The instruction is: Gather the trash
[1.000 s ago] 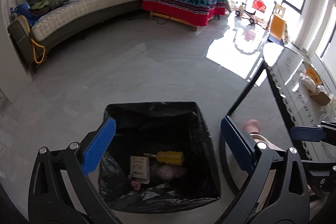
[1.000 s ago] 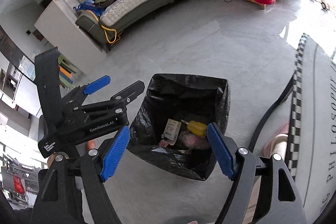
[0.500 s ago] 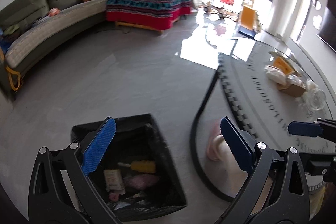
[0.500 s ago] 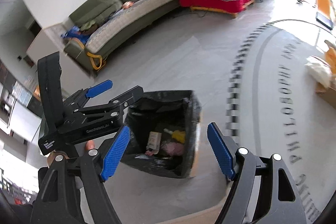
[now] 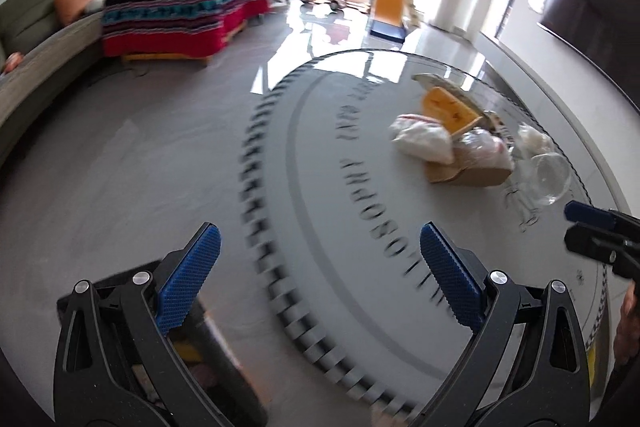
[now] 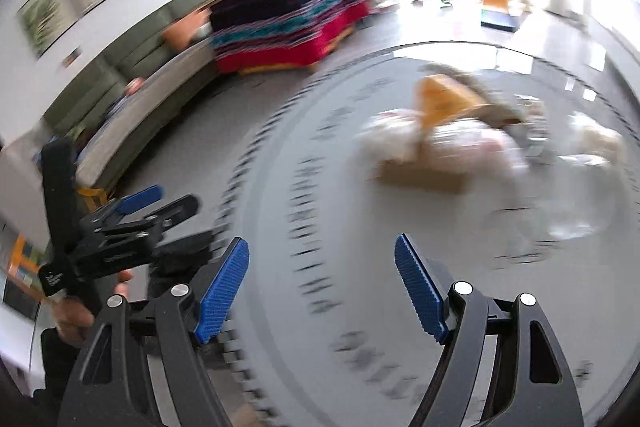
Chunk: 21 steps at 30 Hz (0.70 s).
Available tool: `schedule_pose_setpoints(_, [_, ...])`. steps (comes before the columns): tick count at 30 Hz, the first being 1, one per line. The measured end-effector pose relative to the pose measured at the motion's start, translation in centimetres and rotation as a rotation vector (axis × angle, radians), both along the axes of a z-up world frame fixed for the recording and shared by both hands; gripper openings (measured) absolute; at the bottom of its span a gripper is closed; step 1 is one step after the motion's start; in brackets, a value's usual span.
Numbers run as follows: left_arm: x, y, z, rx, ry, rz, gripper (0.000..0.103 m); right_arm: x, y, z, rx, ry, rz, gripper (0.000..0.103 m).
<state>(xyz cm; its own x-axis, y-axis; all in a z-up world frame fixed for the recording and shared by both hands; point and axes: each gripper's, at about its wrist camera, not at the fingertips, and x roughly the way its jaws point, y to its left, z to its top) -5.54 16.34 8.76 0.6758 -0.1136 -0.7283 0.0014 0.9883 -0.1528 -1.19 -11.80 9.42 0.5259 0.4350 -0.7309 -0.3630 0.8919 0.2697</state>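
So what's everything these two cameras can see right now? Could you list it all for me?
round table: one, grey with printed lettering, centre and right
cardboard box: one, brown with an orange flap, far side of the table
plastic bags: at least two, whitish, on and beside the box
glass bowl: one, clear, right of the box
trash bin: one, black liner, on the floor at the table's near left edge, mostly hidden
sofa: one, green, along the left wall
patterned cloth: one, dark, teal and red, draped over furniture by the sofa
toys and slide: several, orange and red, by the windows
left gripper: one, black with blue pads, open, empty
right gripper: one, same colours, open, empty
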Motion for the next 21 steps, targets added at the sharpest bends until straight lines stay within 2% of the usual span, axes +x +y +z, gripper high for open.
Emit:
schedule_pose_setpoints(3, [2.7, -2.2, 0.5, -0.017, 0.014, -0.056, 0.097, 1.9, -5.1, -0.1, -0.024, -0.007, -0.103, 0.077])
schedule_pose_setpoints(9, [7.4, -7.6, 1.9, -0.012, 0.018, -0.190, 0.097, 5.6, -12.5, -1.3, -0.075, 0.013, -0.240, 0.080])
schedule_pose_setpoints(15, [12.5, -13.7, 1.9, -0.005, 0.065, -0.303, 0.097, 8.8, -15.1, -3.8, -0.177, 0.009, -0.279, 0.081])
schedule_pose_setpoints(21, [16.2, -19.7, 0.2, 0.040, 0.131, -0.408, 0.097, 11.1, -16.0, -6.2, -0.213, 0.017, -0.263, 0.081])
